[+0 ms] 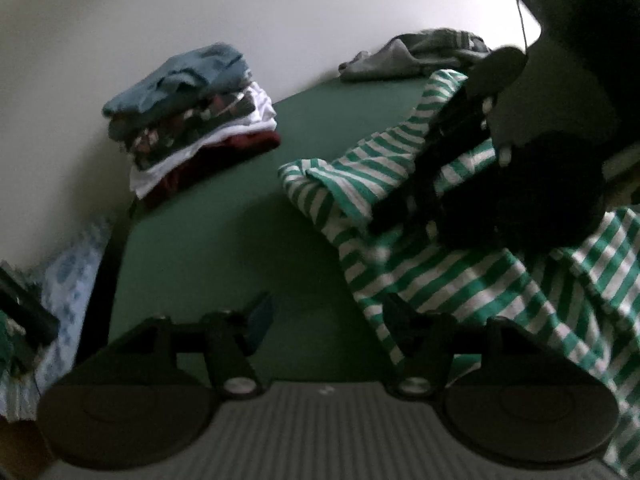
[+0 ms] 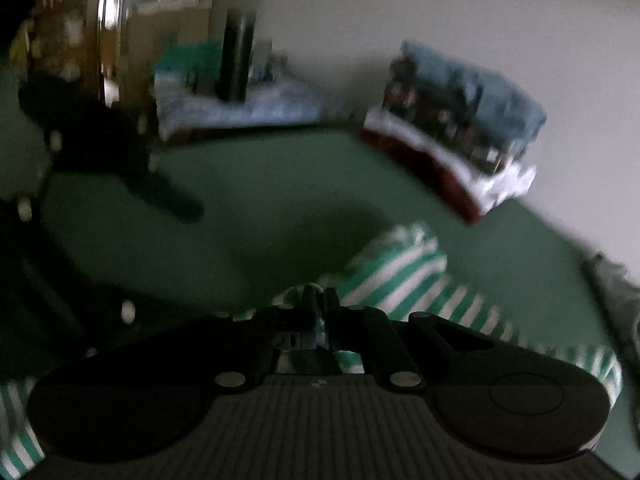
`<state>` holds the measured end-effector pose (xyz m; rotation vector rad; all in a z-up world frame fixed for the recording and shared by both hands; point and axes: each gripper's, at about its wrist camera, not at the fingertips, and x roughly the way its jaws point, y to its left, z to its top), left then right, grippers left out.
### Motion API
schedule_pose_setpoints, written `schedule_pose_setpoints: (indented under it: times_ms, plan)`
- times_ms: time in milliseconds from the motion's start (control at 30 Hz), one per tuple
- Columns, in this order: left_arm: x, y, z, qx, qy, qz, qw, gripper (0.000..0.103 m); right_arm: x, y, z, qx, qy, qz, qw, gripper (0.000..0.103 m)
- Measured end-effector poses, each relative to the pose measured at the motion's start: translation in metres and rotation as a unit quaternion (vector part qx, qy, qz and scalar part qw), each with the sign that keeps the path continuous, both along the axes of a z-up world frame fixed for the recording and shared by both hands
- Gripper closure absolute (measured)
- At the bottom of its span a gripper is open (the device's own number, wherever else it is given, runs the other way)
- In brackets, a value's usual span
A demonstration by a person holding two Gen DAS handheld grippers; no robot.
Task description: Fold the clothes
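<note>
Mid-fold on striped shirt (image 1: pixel 460 280) near folded stack (image 1: pixel 192 120): right gripper (image 2: pixel 318 300) pinched on its edge, left gripper (image 1: pixel 324 316) spread wide, empty; next, carrying held edge across.

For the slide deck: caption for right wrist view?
Right claw pinching striped shirt over green surface.

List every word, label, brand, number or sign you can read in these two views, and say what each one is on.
None can be read.
The patterned garment in the folded clothes stack shows blurred marks, not legible as text.
The small pale mark on the left gripper body is too small to read.
The shelf clutter is motion-blurred.
</note>
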<state>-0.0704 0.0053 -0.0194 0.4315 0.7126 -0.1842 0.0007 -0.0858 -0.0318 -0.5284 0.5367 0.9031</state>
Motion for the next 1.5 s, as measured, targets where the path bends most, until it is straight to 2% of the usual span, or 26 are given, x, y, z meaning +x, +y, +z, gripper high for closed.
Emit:
schedule_pose_setpoints:
  times_ms: [33, 133, 200, 267, 333, 367, 433, 500, 567, 633, 700, 733, 767, 867, 967, 1133, 1233, 1267, 1333, 1400, 1433, 1500]
  plan:
    - [0.002, -0.004, -0.001, 0.009, -0.004, -0.008, 0.9999, 0.038, -0.001, 0.002, -0.007, -0.02, 0.004, -0.001, 1.0, 0.095]
    - [0.007, -0.016, -0.003, 0.02, -0.013, -0.031, 0.9993, 0.038, 0.0, -0.015, 0.003, 0.005, 0.05, 0.01, 0.999, 0.089]
    - [0.01, -0.024, -0.005, 0.026, -0.018, -0.046, 0.9985, 0.038, 0.012, -0.031, 0.026, 0.075, 0.088, -0.001, 0.993, 0.086]
    - [0.013, -0.032, -0.006, 0.032, -0.023, -0.061, 0.9974, 0.041, 0.027, -0.04, 0.042, 0.119, 0.085, -0.049, 0.988, 0.076]
    - [0.016, -0.04, -0.008, 0.038, -0.028, -0.076, 0.996, 0.047, 0.056, -0.04, 0.045, 0.13, 0.074, -0.105, 0.983, 0.074]
    - [0.018, -0.044, -0.009, 0.041, -0.031, -0.083, 0.9952, 0.058, 0.068, -0.039, 0.042, 0.13, 0.075, -0.12, 0.981, 0.074]
    - [0.021, -0.052, -0.01, 0.047, -0.036, -0.098, 0.9934, 0.07, 0.096, -0.033, 0.03, 0.128, 0.094, -0.146, 0.977, 0.074]
    - [0.024, -0.057, -0.013, 0.051, -0.037, -0.106, 0.9923, 0.071, 0.11, -0.023, 0.019, 0.12, 0.105, -0.148, 0.976, 0.073]
    - [0.026, -0.057, -0.018, 0.052, -0.033, -0.105, 0.9926, 0.071, 0.118, -0.014, 0.007, 0.111, 0.121, -0.14, 0.976, 0.064]
    - [0.029, -0.058, -0.023, 0.053, -0.028, -0.104, 0.9928, 0.071, 0.125, -0.009, -0.003, 0.106, 0.142, -0.135, 0.975, 0.064]
    - [0.03, -0.058, -0.025, 0.05, -0.028, -0.103, 0.993, 0.072, 0.13, -0.007, -0.009, 0.105, 0.161, -0.128, 0.973, 0.072]
    - [0.029, -0.058, -0.026, 0.048, -0.027, -0.103, 0.9932, 0.074, 0.131, -0.009, -0.01, 0.107, 0.169, -0.124, 0.972, 0.094]
    - [0.03, -0.058, -0.027, 0.049, -0.027, -0.101, 0.9933, 0.077, 0.13, -0.009, -0.009, 0.103, 0.167, -0.122, 0.973, 0.101]
    - [0.032, -0.054, -0.029, 0.053, -0.025, -0.093, 0.994, 0.086, 0.129, -0.011, 0.004, 0.12, 0.146, -0.115, 0.975, 0.102]
    - [0.035, -0.048, -0.028, 0.056, -0.022, -0.081, 0.9949, 0.087, 0.136, -0.015, 0.019, 0.166, 0.132, -0.127, 0.969, 0.102]
    - [0.039, -0.039, -0.026, 0.062, -0.017, -0.062, 0.996, 0.087, 0.156, -0.008, 0.009, 0.192, 0.151, -0.16, 0.956, 0.102]
    - [0.032, -0.042, -0.034, 0.082, -0.012, -0.07, 0.9941, 0.088, 0.164, 0.002, -0.021, 0.153, 0.181, -0.18, 0.955, 0.1]
    - [0.031, -0.041, -0.033, 0.086, -0.011, -0.07, 0.9937, 0.087, 0.163, 0.001, -0.025, 0.151, 0.18, -0.188, 0.954, 0.095]
    - [0.028, -0.033, -0.024, 0.072, -0.009, -0.063, 0.9954, 0.083, 0.159, -0.014, -0.018, 0.184, 0.172, -0.209, 0.945, 0.088]
    - [0.024, -0.022, -0.012, 0.054, -0.014, -0.051, 0.9971, 0.079, 0.15, -0.041, -0.002, 0.237, 0.167, -0.221, 0.931, 0.081]
    - [0.023, -0.016, -0.004, 0.044, -0.02, -0.045, 0.9978, 0.078, 0.141, -0.055, 0.007, 0.248, 0.162, -0.219, 0.93, 0.08]
    - [0.026, -0.007, 0.014, 0.005, -0.03, -0.037, 0.9988, 0.078, 0.119, -0.076, 0.02, 0.218, 0.134, -0.218, 0.942, 0.08]
